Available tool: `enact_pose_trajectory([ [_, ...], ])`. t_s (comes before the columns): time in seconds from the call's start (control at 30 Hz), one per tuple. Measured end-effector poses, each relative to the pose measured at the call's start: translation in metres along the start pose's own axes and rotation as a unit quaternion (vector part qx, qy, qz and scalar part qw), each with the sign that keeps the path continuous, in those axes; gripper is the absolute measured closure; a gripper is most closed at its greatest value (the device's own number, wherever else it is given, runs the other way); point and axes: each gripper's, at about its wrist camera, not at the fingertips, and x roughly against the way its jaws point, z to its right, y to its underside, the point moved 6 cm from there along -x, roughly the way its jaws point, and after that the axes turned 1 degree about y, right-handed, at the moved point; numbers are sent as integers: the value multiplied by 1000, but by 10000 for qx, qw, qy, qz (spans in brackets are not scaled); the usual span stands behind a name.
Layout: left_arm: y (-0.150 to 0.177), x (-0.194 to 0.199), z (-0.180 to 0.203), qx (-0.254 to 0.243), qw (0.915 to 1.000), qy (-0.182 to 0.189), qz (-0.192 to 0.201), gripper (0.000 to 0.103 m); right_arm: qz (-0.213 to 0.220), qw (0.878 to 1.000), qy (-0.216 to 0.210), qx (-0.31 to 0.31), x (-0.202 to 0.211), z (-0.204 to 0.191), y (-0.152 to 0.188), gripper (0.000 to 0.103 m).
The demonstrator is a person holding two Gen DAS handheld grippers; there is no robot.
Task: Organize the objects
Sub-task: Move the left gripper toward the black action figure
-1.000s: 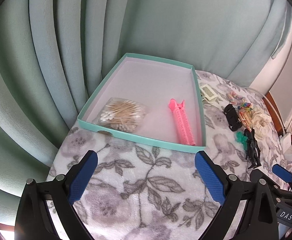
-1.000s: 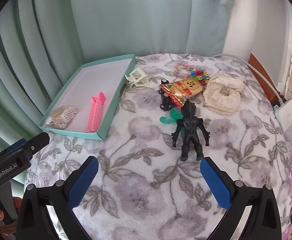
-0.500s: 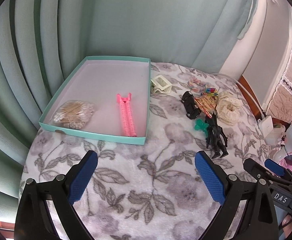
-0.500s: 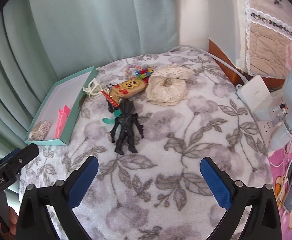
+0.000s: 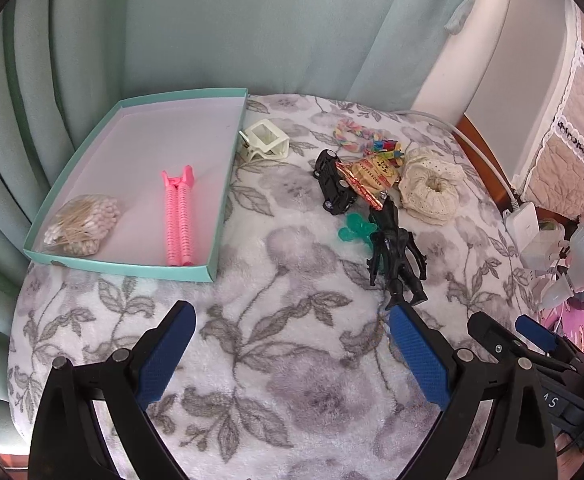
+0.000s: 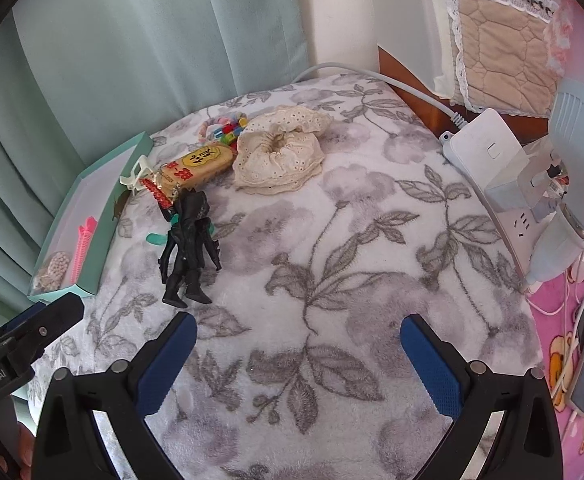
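Already, the teal tray point(image 5: 228, 184) holds pink clip point(image 5: 178, 220) and cotton swabs point(image 5: 80, 226).

tray point(image 5: 228, 184) left, figure point(image 5: 396, 248) right — clip point(image 5: 178, 216) in tray

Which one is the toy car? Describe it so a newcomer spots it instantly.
Start at the shallow teal cardboard tray on the floral fleece blanket, then look right, past the cream plastic hair claw. The small glossy black toy car lies there, partly under a yellow snack packet. Unlike the nearby black monster figure, it has wheels.
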Motion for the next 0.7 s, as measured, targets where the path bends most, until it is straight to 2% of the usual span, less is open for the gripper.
enact_pose_trajectory([
  [0.23, -9, -22, 14, 122, 9995, 247, -183, 5, -46, 9998, 167, -13, -11, 11, -5, 0],
  [0.53, -24, -46, 42, -36, 9986, 431, -301, 6, 31, 9990, 440, -68, -18, 24, -18, 0],
  [0.7, -26, -63, 54, -151, 9979, 460, -432, 10, 34, 9983, 568, -124, -23, 33, -20, 0],
])
